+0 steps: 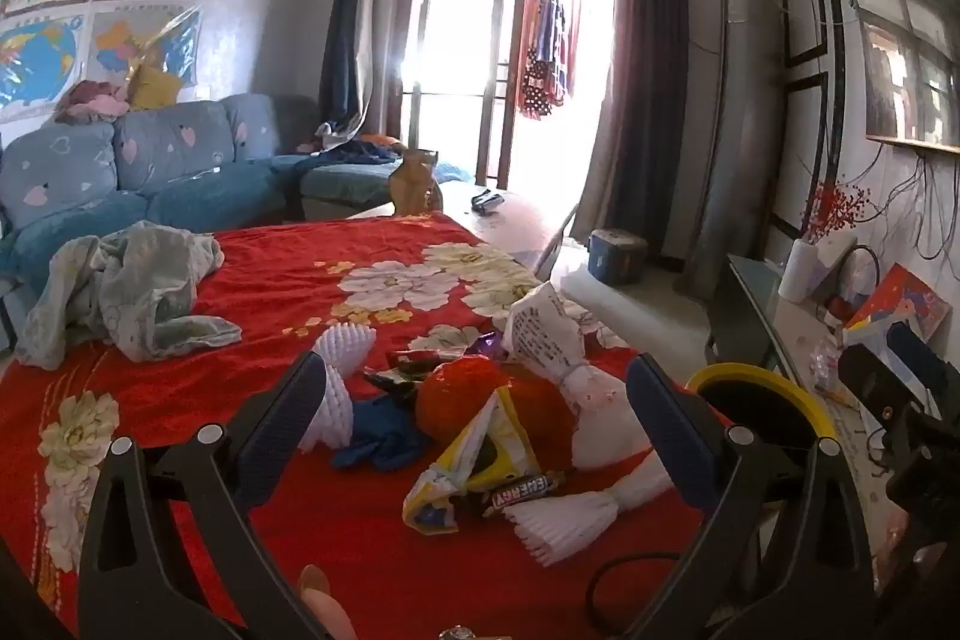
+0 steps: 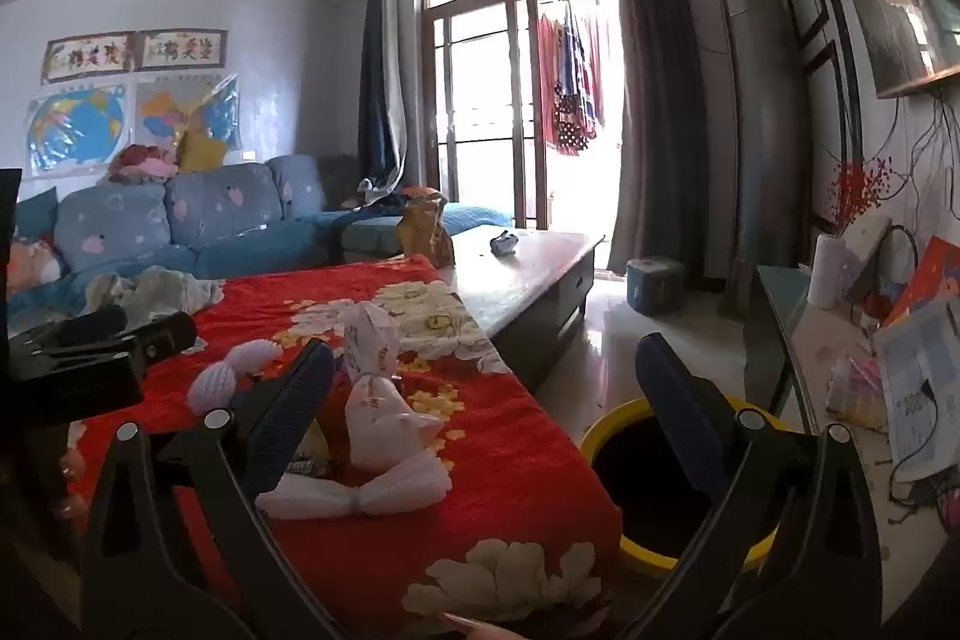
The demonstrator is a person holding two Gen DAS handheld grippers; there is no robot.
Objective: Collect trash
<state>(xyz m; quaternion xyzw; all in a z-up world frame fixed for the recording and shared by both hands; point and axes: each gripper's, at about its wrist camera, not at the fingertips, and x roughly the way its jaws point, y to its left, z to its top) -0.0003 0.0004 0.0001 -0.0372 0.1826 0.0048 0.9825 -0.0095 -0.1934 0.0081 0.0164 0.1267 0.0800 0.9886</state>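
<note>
Only the left wrist view shows the whole trash pile: an orange net bag (image 1: 474, 394), a yellow wrapper (image 1: 474, 466), a candy bar wrapper (image 1: 522, 493) and a blue glove (image 1: 378, 439) on the red-covered surface (image 1: 288, 280). The pile lies just ahead of the left tool (image 1: 474, 400), whose jaws are spread wide with nothing gripped. The right wrist view shows the white wrapper (image 2: 384, 400) and the yellow bin (image 2: 660, 484), partly hidden behind the right tool (image 2: 486, 382), also wide and empty.
</note>
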